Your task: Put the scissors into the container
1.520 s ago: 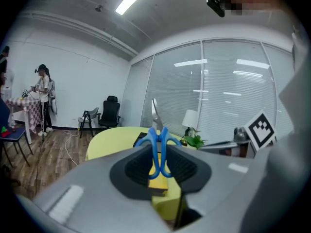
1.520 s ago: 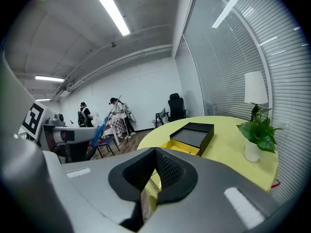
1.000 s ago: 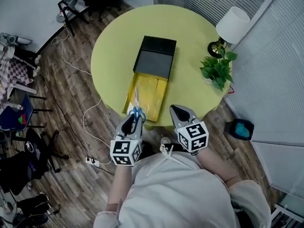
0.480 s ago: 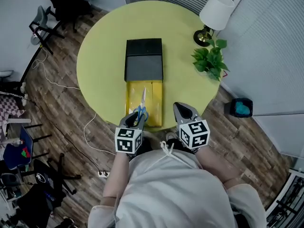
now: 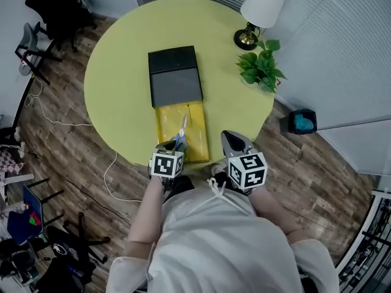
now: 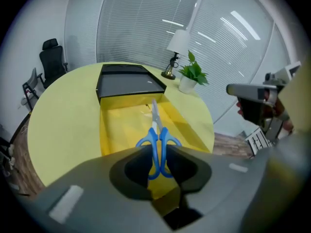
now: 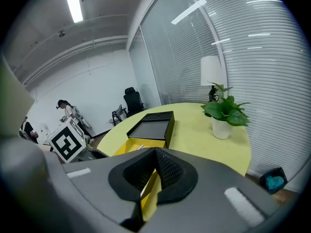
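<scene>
Since the earlier frame, the left tongs (image 5: 173, 146) have carried the scissors (image 5: 182, 129) farther over the yellow container (image 5: 166, 119) at the near edge of the table (image 5: 116, 84). The left tongs clamp the blue handles. The blades point forward above the container's open yellow section, apparently not yet resting in it. A black cover (image 5: 176, 78) sits over the far part. The right tongs (image 5: 232, 140) stand just beside the container, closed and empty. Assessment: pickup complete; lowering and release remain.

The scissors (image 6: 158, 141) have blue handles, the container (image 5: 199, 134) is yellow, its lid (image 5: 175, 78) black.
</scene>
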`<state>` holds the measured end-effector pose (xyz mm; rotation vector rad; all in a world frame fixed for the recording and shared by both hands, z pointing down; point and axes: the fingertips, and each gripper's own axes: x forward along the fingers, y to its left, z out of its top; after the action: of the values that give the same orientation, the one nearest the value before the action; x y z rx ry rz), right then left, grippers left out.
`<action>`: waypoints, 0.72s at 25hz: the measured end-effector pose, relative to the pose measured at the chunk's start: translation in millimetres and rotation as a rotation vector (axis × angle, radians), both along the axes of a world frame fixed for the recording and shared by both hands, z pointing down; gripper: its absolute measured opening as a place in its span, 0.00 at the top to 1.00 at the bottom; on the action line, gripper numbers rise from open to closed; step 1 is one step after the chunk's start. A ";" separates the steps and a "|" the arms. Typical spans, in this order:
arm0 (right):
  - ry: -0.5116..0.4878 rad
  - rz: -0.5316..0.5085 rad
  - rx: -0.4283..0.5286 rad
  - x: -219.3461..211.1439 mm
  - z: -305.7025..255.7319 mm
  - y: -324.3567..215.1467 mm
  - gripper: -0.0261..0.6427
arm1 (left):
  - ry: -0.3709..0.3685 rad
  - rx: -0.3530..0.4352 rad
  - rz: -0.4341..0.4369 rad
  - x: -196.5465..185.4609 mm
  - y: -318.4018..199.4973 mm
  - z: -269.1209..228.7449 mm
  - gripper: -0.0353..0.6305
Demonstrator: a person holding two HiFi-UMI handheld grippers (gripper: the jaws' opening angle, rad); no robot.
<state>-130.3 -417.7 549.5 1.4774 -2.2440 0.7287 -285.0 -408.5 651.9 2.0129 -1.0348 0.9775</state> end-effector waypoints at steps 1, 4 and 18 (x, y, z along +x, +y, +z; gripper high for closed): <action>0.001 0.008 -0.001 0.9 0.5 0.1 0.96 | -0.006 -0.011 0.000 0.1 -1.4 4.7 0.81; 0.001 0.025 -0.003 2.4 1.5 1.6 0.96 | 0.001 -0.040 -0.019 1.0 -4.2 15.7 0.81; 0.007 0.006 -0.004 -6.1 1.2 -0.4 0.96 | 0.030 -0.039 -0.030 4.5 -4.0 18.0 0.83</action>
<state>-136.3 -418.0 550.7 1.4837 -2.2328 0.7288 -280.5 -412.5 669.9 1.9691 -1.0200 0.9414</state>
